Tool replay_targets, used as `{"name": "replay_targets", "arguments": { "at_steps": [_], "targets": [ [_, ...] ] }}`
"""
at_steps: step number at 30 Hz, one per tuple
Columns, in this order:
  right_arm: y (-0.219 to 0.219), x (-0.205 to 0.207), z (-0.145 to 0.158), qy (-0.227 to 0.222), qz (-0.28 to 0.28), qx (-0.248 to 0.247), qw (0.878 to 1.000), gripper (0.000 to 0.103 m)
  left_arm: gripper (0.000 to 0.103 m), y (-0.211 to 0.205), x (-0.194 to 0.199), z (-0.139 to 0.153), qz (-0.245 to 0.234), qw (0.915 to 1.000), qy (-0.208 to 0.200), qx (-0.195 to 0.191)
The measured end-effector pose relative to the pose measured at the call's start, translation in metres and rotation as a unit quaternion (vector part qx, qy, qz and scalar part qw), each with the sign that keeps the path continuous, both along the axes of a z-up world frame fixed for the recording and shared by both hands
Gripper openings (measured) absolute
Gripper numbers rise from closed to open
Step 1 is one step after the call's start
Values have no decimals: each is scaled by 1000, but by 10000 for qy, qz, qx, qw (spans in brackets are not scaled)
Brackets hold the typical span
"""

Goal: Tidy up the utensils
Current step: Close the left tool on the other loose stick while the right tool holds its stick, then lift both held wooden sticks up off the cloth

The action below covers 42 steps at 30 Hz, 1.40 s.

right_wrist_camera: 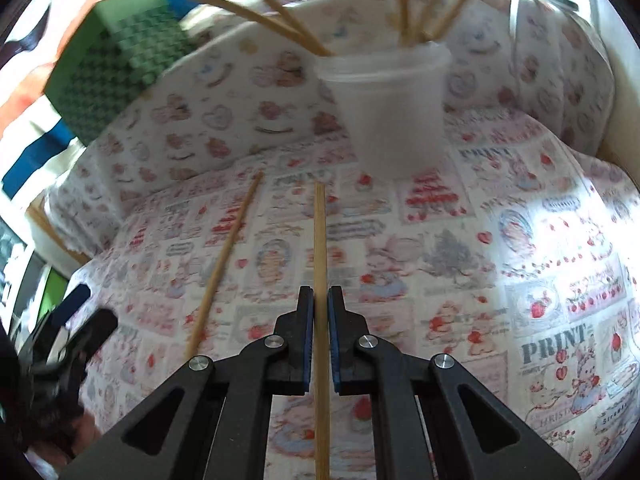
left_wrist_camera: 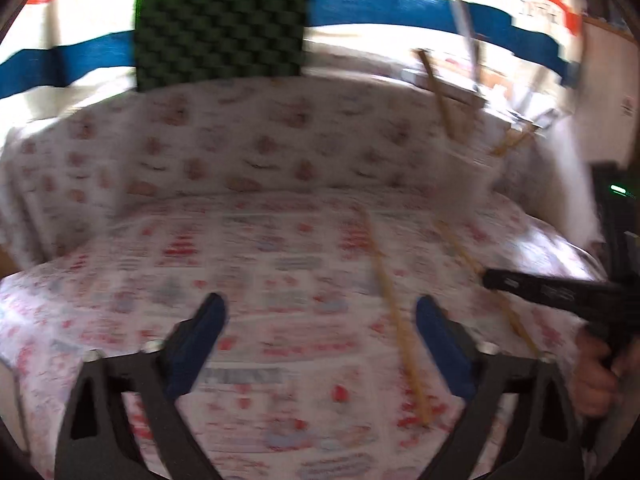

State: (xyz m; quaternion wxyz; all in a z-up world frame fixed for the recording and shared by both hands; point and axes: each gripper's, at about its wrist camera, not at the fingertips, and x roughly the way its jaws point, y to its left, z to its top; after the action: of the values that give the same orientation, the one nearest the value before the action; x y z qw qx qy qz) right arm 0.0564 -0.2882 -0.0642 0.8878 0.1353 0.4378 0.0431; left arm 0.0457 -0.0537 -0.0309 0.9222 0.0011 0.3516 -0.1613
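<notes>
A: Left wrist view first. What do the jaws show?

B: The left gripper (left_wrist_camera: 320,340) has its jaws spread wide with nothing between them, only the printed tablecloth (left_wrist_camera: 280,248) below. A loose chopstick (left_wrist_camera: 394,312) lies just right of centre, running from about twelve o'clock down to five. The right gripper's black body (left_wrist_camera: 560,292) comes in at three o'clock, over a second stick.

A: And the right wrist view?

B: The right gripper (right_wrist_camera: 320,340) is pinching a chopstick (right_wrist_camera: 320,248) between its blue pads (right_wrist_camera: 308,344). The stick points straight to twelve o'clock, toward the plastic cup (right_wrist_camera: 390,108) that already bristles with sticks. The loose chopstick sits at ten o'clock here, flat on the cloth.

A: How will it handle?

B: Light, stiff and thin, I'd say, and smooth enough to swivel in the pads. The grip looks to be near mid-length, which should limit that. The cup seems light too, so a bump on the rim could tip it.

A: And the loose one?

B: Take it near the middle, across its length.
</notes>
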Motion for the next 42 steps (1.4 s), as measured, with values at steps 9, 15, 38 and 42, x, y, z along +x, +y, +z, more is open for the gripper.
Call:
{"name": "replay_targets", "arguments": {
  "at_steps": [9,15,38,42],
  "targets": [
    [-19,2,3,-67,-318,-138,9994,8,46,-49,5,-13,-933,9908,984,37],
    [-22,1,4,-31,-332,-34,9994,8,35,-68,-3,-18,-816,9858,1268,736],
    [-14,0,2,71,-259,-386,9989,8,8,-30,-11,-29,-452,9857,1525,548],
    [-10,1,1,35,-317,-559,9979,8,8,-26,-13,-29,-512,9863,1494,473]
  ]
}}
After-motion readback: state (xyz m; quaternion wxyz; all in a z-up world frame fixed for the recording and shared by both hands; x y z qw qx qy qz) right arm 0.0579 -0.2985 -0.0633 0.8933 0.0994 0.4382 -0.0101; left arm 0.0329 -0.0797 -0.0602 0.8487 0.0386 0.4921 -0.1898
